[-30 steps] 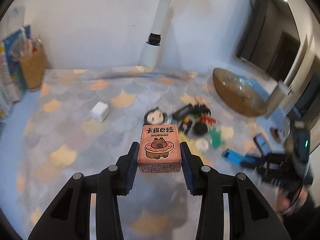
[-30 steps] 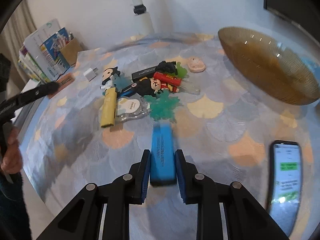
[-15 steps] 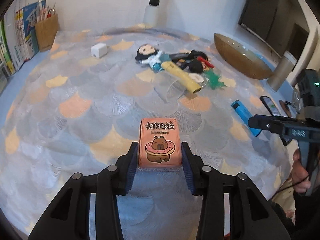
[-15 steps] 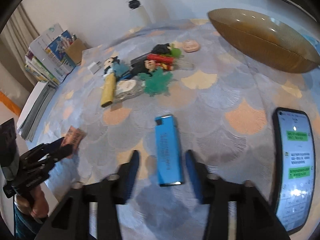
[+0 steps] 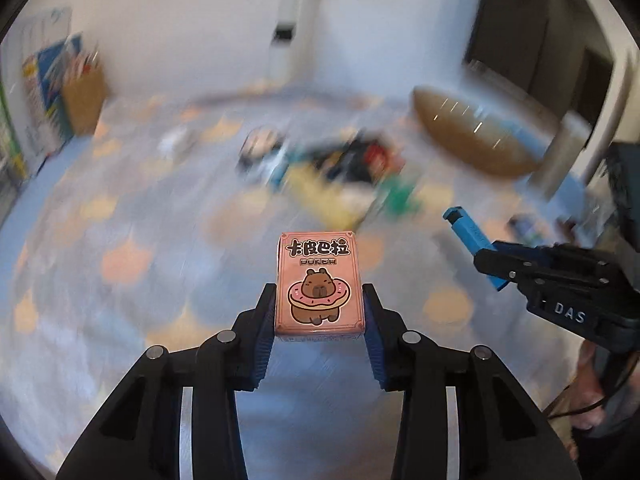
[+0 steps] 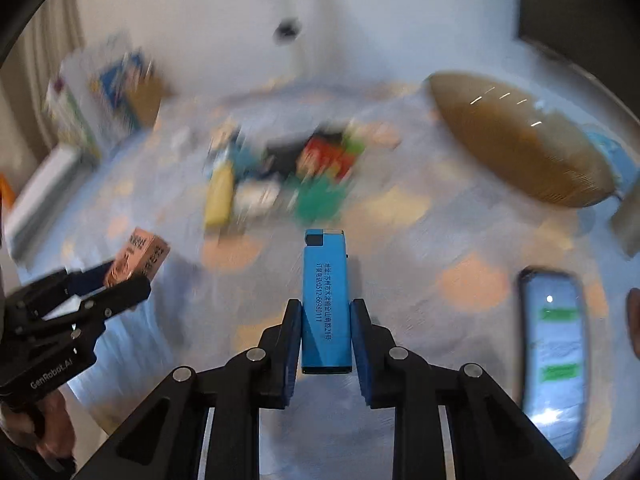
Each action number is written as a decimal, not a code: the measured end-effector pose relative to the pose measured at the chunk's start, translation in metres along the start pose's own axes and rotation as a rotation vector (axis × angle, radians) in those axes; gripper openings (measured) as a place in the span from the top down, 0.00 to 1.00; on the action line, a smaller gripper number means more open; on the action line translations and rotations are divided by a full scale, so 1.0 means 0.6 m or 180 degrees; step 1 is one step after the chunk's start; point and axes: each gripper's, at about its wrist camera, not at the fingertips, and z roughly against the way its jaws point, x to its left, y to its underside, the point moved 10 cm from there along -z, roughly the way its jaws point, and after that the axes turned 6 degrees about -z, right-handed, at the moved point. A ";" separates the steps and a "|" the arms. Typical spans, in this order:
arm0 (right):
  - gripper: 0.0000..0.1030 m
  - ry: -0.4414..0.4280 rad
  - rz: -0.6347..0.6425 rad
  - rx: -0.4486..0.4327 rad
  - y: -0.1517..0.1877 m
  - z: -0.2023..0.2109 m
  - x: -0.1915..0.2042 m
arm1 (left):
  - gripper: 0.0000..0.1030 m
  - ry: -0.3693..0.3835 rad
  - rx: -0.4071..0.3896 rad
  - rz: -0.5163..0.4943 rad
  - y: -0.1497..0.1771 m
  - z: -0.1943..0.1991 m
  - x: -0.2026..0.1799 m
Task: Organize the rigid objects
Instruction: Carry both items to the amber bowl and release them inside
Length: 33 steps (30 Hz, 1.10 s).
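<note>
"POKER" on pink card box (image 5: 319,285), "DAS" on right tongs (image 5: 486,263), "GenRobot.AI" on left tongs (image 6: 132,280), "0512-66980111" on blue lighter (image 6: 326,300)

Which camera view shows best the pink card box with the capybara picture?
The left wrist view: the pink card box faces the camera, sharp, clamped in the left gripper. The right wrist view shows it only small and tilted, at the left edge.

Soft daylight, heavy motion blur, dark fisheye corners.
</note>
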 end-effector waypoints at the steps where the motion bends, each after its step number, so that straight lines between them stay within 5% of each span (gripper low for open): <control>1: 0.77 0.0022 -0.0073 -0.0099 -0.021 0.016 -0.016 | 0.64 0.0079 -0.0105 -0.0009 -0.030 0.007 -0.011; 5: 0.77 0.0263 -0.0446 -0.0480 -0.121 0.074 -0.109 | 0.64 0.0453 -0.0432 -0.0089 -0.169 -0.002 -0.080; 8: 0.77 0.0526 -0.0746 -0.0490 -0.179 0.069 -0.191 | 0.64 0.0644 -0.0555 -0.0320 -0.251 -0.045 -0.156; 17: 0.77 0.0601 -0.1122 0.0004 -0.187 -0.006 -0.291 | 0.64 0.0855 -0.0152 -0.0591 -0.294 -0.224 -0.282; 20: 0.77 0.0536 -0.1144 0.0020 -0.191 -0.012 -0.302 | 0.53 0.0874 -0.0069 -0.0656 -0.289 -0.243 -0.305; 24: 0.75 0.0628 -0.1140 -0.0280 -0.211 0.015 -0.321 | 0.33 0.0791 -0.0205 -0.0580 -0.302 -0.216 -0.277; 28: 0.43 0.0747 -0.0962 -0.0498 -0.242 0.030 -0.310 | 0.30 0.0738 -0.0420 -0.0346 -0.314 -0.149 -0.198; 33: 0.43 0.0441 -0.0858 -0.0447 -0.255 0.016 -0.241 | 0.27 0.0289 -0.0483 -0.0093 -0.262 -0.061 -0.055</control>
